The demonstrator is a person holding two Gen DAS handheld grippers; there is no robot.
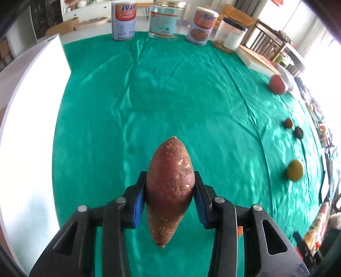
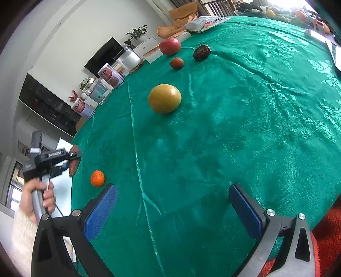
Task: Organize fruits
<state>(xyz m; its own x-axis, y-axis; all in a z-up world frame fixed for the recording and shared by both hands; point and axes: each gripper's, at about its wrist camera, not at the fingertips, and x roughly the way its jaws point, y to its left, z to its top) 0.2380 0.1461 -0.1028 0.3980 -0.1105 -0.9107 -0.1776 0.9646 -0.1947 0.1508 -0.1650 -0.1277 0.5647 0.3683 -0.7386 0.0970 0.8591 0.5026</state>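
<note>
While it hangs clear above the cloth, the reddish-brown, spindle-shaped sweet potato (image 1: 170, 187) sits clamped between the blue pads of the left gripper (image 1: 170, 197), its pointed ends sticking out beyond the jaws toward the far and near sides of the left wrist view. The pads press on its thickest part from both sides. Under it spreads the shiny green satin tablecloth (image 1: 170, 95), creased in long folds.

In the right wrist view that gripper shows at the far left edge, held by a hand (image 2: 40, 200) in a fluffy white sleeve (image 2: 23, 234), the tuber partly hidden behind the black jaws. Just right of it a small orange mandarin (image 2: 97, 178) lies on the cloth. Farther off, near the middle, rests a large round yellow citrus fruit (image 2: 165, 98) (a grapefruit or the like). Beyond that lie a small reddish-orange fruit (image 2: 177, 63), a dark wrinkled oval fruit (image 2: 201, 52) to its right, and a red round apple-like fruit (image 2: 170, 46) at the far edge.

The right gripper (image 2: 173, 211) stands wide apart with nothing between its blue pads, over bare cloth at the near side.

Along the far edge in the left wrist view stand two orange-and-white labelled tins (image 1: 124, 20), a clear glass jar with a pale blue label (image 1: 165, 20) between them, and a lidded clear plastic canister (image 1: 233, 34) at the right.
</note>
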